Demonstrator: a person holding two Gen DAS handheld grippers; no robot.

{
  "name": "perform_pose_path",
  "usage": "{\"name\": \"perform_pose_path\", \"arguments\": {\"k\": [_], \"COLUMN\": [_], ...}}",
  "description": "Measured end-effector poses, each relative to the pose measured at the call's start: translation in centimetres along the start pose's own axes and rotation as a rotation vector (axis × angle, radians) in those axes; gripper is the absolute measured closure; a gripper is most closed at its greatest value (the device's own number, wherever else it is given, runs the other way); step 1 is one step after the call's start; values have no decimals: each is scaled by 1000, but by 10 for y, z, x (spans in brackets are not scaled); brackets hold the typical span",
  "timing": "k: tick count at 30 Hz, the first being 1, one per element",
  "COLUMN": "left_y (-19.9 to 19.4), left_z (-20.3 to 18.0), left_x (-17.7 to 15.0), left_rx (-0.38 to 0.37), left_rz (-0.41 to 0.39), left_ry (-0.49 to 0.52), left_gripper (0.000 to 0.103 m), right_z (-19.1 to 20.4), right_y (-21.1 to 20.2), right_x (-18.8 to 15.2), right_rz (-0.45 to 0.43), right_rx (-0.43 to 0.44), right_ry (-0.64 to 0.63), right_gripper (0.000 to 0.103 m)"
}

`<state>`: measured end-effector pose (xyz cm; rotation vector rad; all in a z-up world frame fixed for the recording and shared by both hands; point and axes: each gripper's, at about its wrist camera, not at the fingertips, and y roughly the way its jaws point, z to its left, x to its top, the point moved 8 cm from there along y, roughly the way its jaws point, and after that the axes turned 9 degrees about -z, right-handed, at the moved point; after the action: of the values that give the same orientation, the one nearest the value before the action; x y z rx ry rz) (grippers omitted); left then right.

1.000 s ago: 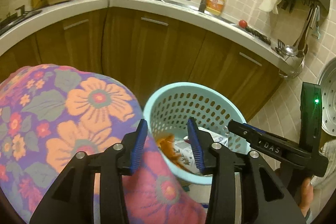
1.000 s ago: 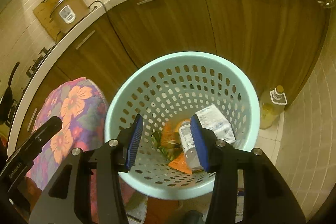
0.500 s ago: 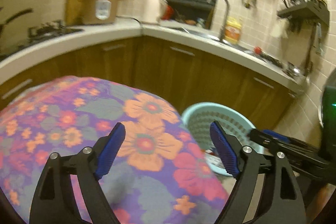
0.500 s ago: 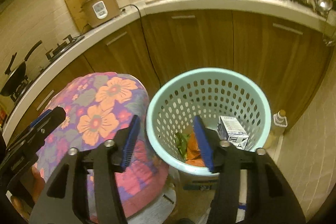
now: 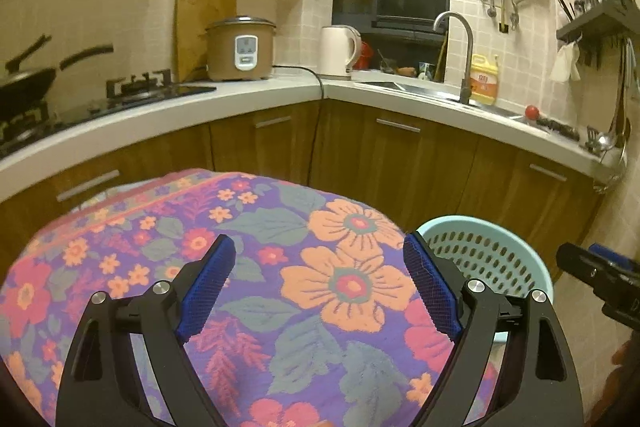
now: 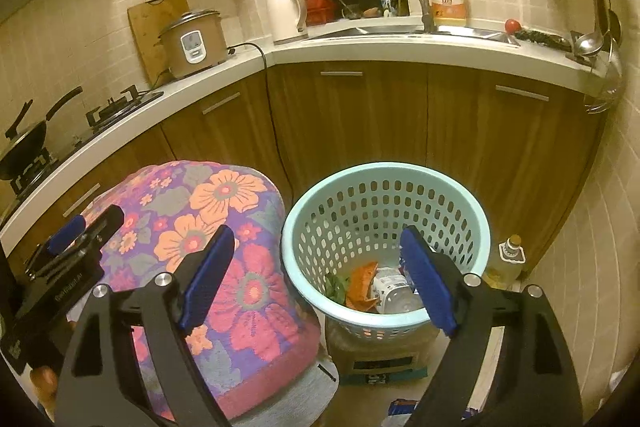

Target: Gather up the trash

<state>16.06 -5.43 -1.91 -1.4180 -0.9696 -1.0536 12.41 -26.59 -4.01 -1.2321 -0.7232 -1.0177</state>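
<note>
Your left gripper (image 5: 316,287) has its blue-padded jaws spread wide with nothing between them, and so does your right gripper (image 6: 316,283); both have just been opening, and neither carries anything. Directly beneath and ahead of the left gripper lies the round table draped in a purple cloth with orange and red flowers (image 5: 280,267); as much of its top as shows has no litter on it. Just ahead of the right gripper, to the right of that table, stands the pale turquoise perforated plastic basket (image 6: 472,227). Inside it, at the bottom, lie an orange wrapper (image 6: 360,285), something green and leafy (image 6: 336,285), and a clear plastic bottle with a white label (image 6: 394,293). Judging by that, most of the collecting looks done. What may remain sits low, close under the right gripper: a scrap of blue packaging on the floor (image 6: 402,407), too cut off to identify. Beyond the basket, against the brown wooden cabinets (image 6: 360,115), a yellow oil bottle (image 6: 506,259) stands upright, likely not trash.
</note>
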Motion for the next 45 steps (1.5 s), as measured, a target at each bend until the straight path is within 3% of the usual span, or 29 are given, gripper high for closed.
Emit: {"name": "perform_pose_path", "arguments": {"k": [9, 22, 45], "left_y": [-4, -1, 2], "left_z": [7, 8, 11], "left_x": [0, -4, -9], "left_rx": [19, 16, 20], "left_rz": [-8, 15, 38], "left_ry": [-16, -17, -43], "left_gripper": [15, 15, 14], "right_z": [7, 13, 12], "right_y": [-7, -17, -14], "right_x": [-1, 4, 2], "right_rz": [-34, -75, -72], "right_rx": [-49, -55, -65], "right_ry": [-70, -97, -92], "right_gripper": [21, 17, 10]}}
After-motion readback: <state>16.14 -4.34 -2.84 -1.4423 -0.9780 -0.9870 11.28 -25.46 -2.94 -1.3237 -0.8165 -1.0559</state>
